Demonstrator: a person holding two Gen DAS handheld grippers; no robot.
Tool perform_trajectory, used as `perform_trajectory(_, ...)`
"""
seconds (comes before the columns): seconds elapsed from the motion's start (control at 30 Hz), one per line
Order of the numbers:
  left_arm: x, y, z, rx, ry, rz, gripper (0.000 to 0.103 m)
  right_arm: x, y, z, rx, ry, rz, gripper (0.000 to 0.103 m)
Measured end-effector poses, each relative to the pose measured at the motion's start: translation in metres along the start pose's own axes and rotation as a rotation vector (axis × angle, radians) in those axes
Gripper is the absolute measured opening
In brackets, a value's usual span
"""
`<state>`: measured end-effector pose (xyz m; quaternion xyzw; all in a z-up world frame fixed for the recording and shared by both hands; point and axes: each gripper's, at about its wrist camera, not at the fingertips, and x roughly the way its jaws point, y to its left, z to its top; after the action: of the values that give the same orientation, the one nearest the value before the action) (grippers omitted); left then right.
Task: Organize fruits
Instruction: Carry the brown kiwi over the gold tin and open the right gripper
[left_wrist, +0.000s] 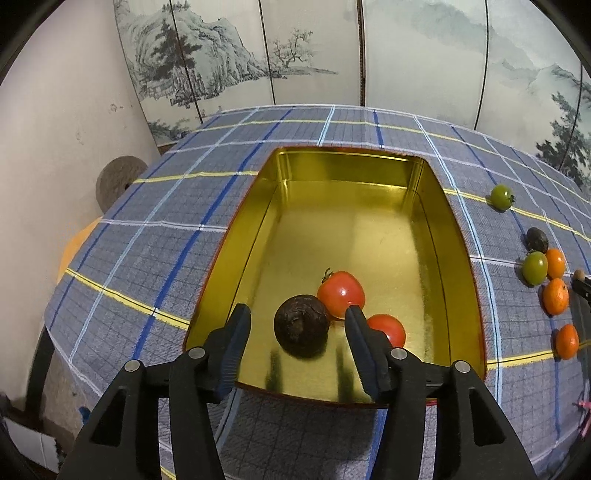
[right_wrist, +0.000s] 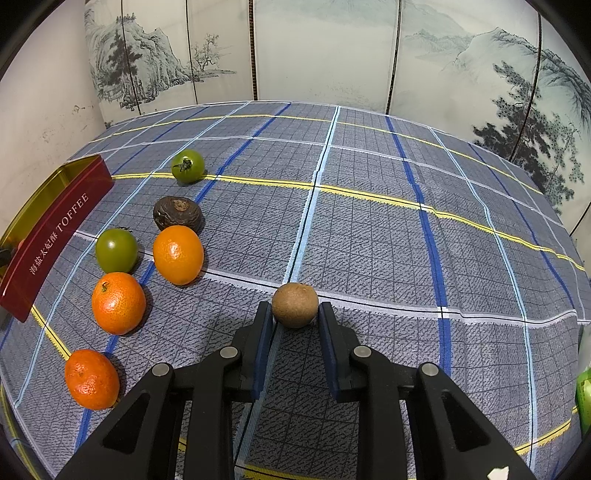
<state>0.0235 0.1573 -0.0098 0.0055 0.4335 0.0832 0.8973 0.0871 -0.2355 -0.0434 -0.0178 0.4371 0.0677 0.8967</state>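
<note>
- While fruits are being gathered into the tin (left_wrist: 436, 221), a drop-off is judged to be in hand on the left: the left gripper (left_wrist: 297, 321) is being held over the tin's near end with its jaws apart and nothing pressed by the pads.
- A dark fruit (left_wrist: 301, 325) is lying on the tin floor between the open fingers, clear of both; two tomatoes (left_wrist: 341, 293) are lying just beside it, one partly hidden behind the right finger.
- A brown fruit (right_wrist: 294, 304) is being gripped by the right gripper (right_wrist: 294, 314) at the fingertips, over the cloth (right_wrist: 369, 221).
- Next, the left gripper is judged to need lifting clear without the tomatoes being nudged, and the brown fruit is to be carried to the tin.
- Three oranges (right_wrist: 118, 302), two green tomatoes (right_wrist: 116, 250) and another dark fruit (right_wrist: 178, 213) are lying on the cloth between the right gripper and the tin, not yet collected.
</note>
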Motion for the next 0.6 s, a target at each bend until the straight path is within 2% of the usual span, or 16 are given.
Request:
perform_trajectory(0.3, -0.015, 0.0, -0.003, -0.002, -0.053, 0.017, 0.061, -0.003, -0.003, 0.004, 0.024, 0.0, -0.006, 0.023)
perform_trajectory(0.6, -0.02, 0.001, -0.003, -0.019, -0.059, 0.014, 0.062, -0.024, 0.012, 0.021, 0.016, -0.049, 0.022, 0.023)
